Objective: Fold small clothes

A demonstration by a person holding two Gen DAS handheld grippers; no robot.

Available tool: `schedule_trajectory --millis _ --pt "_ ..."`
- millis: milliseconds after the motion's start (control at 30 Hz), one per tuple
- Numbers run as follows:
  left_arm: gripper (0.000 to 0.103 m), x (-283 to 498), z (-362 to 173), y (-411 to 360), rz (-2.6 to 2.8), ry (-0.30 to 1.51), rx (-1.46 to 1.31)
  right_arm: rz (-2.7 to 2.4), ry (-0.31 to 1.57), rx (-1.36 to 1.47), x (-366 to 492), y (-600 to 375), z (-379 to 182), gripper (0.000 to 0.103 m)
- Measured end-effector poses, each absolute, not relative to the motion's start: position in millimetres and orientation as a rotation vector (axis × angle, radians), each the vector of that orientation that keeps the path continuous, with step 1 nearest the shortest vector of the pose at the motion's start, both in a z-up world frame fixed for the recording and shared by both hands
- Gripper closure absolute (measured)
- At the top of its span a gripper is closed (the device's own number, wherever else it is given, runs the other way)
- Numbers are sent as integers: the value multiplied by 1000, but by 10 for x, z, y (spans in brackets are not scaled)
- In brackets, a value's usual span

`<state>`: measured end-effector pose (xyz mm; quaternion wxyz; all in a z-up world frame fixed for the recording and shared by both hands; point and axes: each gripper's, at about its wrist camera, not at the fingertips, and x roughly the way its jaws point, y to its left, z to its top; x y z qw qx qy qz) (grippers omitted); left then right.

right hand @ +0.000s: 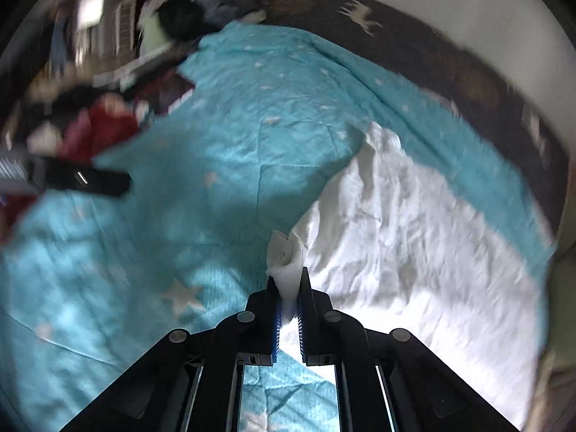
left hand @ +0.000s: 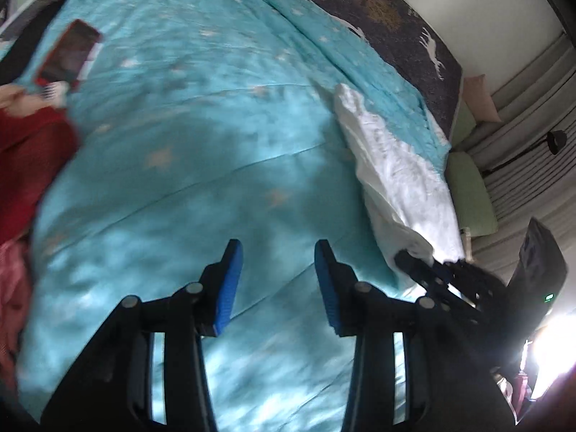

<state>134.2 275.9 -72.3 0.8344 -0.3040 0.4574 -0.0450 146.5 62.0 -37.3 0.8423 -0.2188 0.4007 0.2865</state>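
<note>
A white garment (right hand: 414,237) lies spread on a turquoise star-print quilt (right hand: 223,151). My right gripper (right hand: 288,280) is shut on a bunched edge of the white garment near its left side. In the left wrist view the same white garment (left hand: 399,176) lies at the right, with my right gripper (left hand: 414,262) pinching its near corner. My left gripper (left hand: 279,252) is open and empty, its blue pads (left hand: 230,280) above bare quilt (left hand: 201,144), left of the garment.
Red and pink clothes (left hand: 32,158) lie at the quilt's left edge, with a dark red phone-like slab (left hand: 68,54) beyond them. A dark deer-print blanket (left hand: 396,25) borders the far side. Green cushions (left hand: 471,194) and curtains are at the right.
</note>
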Motion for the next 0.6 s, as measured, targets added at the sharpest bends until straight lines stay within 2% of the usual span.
schedule_trajectory --millis 100,167,367,600 --pt "56 1725 -725 2586 -213 988 -738 656 912 -208 1678 217 -125 97" --pt "44 2003 -748 2435 -269 1004 -787 673 943 -79 1773 -31 -35 96" --pt "42 2754 -864 2132 -246 1077 -866 698 960 26 1879 -299 -41 96" --pt "41 3212 -1022 2070 -167 1138 -923 748 949 38 1878 -316 -47 96"
